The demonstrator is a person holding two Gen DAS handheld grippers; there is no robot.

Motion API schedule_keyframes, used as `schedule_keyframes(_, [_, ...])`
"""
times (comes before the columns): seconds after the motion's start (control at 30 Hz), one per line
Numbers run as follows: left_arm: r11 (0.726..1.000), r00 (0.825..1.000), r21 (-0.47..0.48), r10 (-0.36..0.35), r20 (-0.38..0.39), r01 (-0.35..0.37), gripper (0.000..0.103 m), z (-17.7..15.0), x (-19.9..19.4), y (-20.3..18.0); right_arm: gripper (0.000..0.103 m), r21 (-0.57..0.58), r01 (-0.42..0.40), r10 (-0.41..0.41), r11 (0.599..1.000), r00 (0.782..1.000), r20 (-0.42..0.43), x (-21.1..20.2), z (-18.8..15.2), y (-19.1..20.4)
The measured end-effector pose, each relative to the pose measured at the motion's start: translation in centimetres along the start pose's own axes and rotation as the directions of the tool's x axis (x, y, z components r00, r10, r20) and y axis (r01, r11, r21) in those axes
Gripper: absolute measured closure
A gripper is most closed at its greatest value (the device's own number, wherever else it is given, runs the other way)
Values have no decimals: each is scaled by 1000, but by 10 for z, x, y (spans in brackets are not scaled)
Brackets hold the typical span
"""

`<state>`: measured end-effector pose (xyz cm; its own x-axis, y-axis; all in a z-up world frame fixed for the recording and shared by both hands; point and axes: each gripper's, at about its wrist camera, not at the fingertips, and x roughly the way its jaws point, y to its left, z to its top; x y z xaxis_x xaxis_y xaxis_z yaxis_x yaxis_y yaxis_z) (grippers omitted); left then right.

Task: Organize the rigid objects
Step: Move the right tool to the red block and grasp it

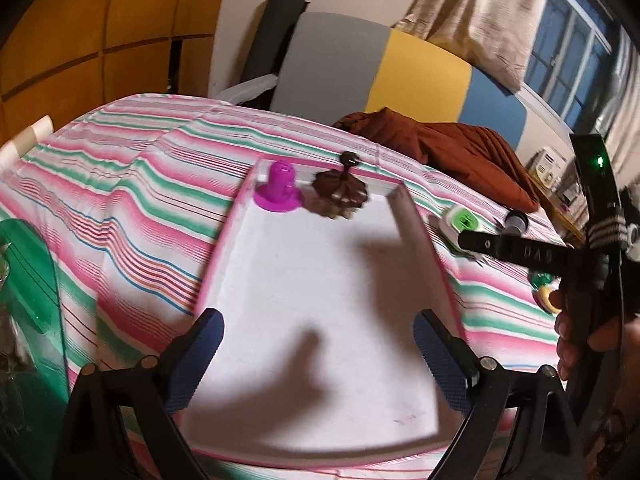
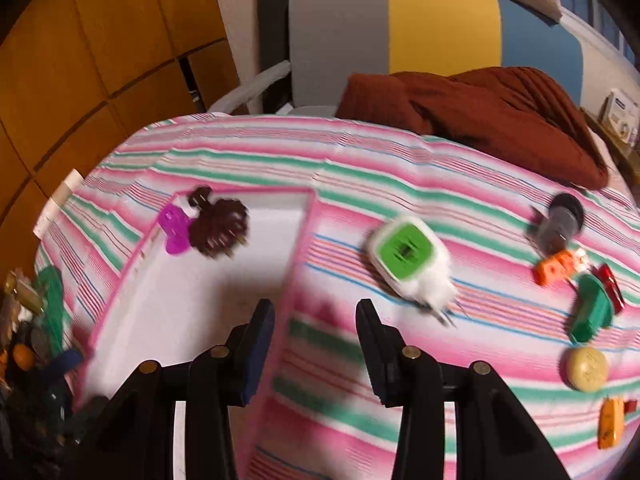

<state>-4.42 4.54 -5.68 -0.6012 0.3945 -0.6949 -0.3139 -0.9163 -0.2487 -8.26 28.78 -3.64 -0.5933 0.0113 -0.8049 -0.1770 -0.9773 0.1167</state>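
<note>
**White-and-green adapter awaits pickup**

Plastic, rigid and likely light, the adapter [image 2: 408, 260] lies on the striped cloth just right of the tray [image 2: 298, 248]. Grip its flat sides. Right gripper [image 2: 316, 344] partly open, empty; left gripper [image 1: 318, 360] wide, empty.

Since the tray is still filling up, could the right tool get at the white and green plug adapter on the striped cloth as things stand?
Probably yes: the white and green plug adapter lies alone on the striped cloth, with nothing between it and the open, empty right tool.
</note>
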Motion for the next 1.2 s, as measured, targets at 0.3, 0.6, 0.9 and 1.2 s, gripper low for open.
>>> schedule_keyframes(0.3, [985,994,137,-109,5,107,5,-15,-12,-54,61,8,143,-143,990,990,-12,-31,-48,-63])
schedule_keyframes(0.6, [946,983,269,-183,-17,181,3,-35,-22,-107,61,152,341,-340,928,940,-33,-66,-71,-168])
schedule_keyframes(0.9, [930,981,311,-191,-43,195,3,-48,-22,-126,60,504,518,-485,691,849,-209,-90,-104,-305])
schedule_keyframes(1.2, [928,980,317,-189,-59,198,3,-53,-18,-130,61,678,232,-182,698,973,-145,-86,-122,-320])
